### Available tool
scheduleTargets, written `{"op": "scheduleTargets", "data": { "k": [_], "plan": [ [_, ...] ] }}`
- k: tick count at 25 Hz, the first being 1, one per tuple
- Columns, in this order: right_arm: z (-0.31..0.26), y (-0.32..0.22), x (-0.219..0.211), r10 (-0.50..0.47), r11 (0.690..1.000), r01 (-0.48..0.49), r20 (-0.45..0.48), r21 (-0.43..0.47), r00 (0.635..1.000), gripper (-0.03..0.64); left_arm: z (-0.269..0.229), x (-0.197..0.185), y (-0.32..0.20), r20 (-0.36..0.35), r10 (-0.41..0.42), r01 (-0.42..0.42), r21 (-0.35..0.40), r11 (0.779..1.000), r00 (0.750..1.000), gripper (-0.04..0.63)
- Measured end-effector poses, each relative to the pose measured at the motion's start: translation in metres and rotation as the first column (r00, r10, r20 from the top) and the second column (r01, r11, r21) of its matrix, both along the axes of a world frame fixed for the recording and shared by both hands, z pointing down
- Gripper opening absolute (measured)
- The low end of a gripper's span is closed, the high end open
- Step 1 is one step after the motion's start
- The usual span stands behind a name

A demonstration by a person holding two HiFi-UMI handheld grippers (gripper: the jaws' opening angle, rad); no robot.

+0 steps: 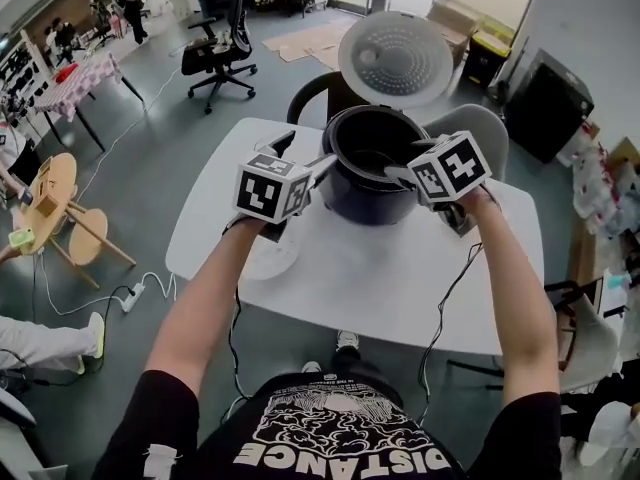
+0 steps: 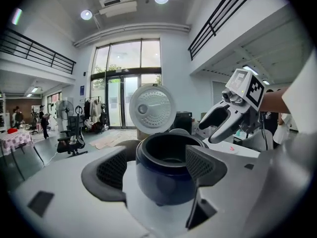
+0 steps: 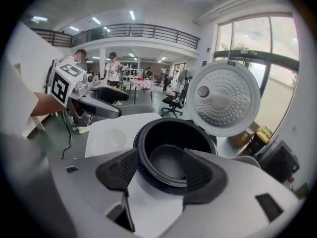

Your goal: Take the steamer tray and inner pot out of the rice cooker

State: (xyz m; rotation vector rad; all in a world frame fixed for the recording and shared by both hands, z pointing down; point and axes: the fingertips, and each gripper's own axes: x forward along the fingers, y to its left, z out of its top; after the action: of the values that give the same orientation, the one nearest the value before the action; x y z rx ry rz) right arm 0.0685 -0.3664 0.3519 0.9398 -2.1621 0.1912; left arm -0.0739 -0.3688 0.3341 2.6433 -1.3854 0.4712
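Your left claw point(image 2: 158, 168) and right claw point(image 3: 156, 170) both gape empty, flanking the open rice cooker point(image 1: 370, 168) at centre frame on the counter point(image 1: 380, 278). The inner pot point(image 3: 168, 160) sits inside it. Expect rigid, slick, fairly heavy metal, so pinch its rim on opposite sides.

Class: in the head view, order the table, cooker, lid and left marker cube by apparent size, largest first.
1. Table.
2 and 3. Cooker and lid: they look about alike, so they are not ranked.
4. Left marker cube: smallest, though its nearness to the camera enlarges it.
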Motion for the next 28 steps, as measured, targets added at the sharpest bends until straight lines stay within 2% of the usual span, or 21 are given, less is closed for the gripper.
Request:
{"op": "scheduleTargets", "data": {
  "k": [4,8,12,16,23,25,28],
  "plan": [
    [0.001,-0.020,0.046,0.087,0.996,-0.084,0.091,-0.029,0.992,0.301,0.005,0.035,-0.027,-0.018,0.042,-0.043,-0.030,0.999,0.999,0.359],
    [0.006,-0.040,0.080,0.146,0.988,-0.135,0.174,-0.075,0.974,0.301,0.013,0.054,-0.054,-0.055,0.044,-0.048,-0.080,0.996,0.998,0.360],
    [0.017,-0.059,0.101,0.186,0.979,-0.157,0.254,-0.129,0.949,0.301,0.026,0.062,-0.077,-0.080,0.027,-0.038,-0.142,0.989,0.996,0.360],
    [0.030,-0.076,0.108,0.213,0.969,-0.156,0.331,-0.191,0.919,0.301,0.038,0.064,-0.093,-0.143,0.009,-0.043,-0.239,0.970,0.990,0.359],
    [0.051,-0.100,0.108,0.271,0.935,-0.128,0.437,-0.330,0.858,0.290,0.060,0.063,-0.116,-0.233,-0.036,-0.066,-0.417,0.907,0.972,0.359],
    [0.052,-0.105,0.107,0.294,0.919,-0.118,0.455,-0.376,0.841,0.287,0.059,0.062,-0.120,-0.269,-0.054,-0.081,-0.467,0.880,0.962,0.359],
    [0.053,-0.109,0.107,0.325,0.893,-0.102,0.470,-0.438,0.821,0.278,0.061,0.063,-0.122,-0.322,-0.068,-0.128,-0.549,0.826,0.944,0.359]
  ]
}}
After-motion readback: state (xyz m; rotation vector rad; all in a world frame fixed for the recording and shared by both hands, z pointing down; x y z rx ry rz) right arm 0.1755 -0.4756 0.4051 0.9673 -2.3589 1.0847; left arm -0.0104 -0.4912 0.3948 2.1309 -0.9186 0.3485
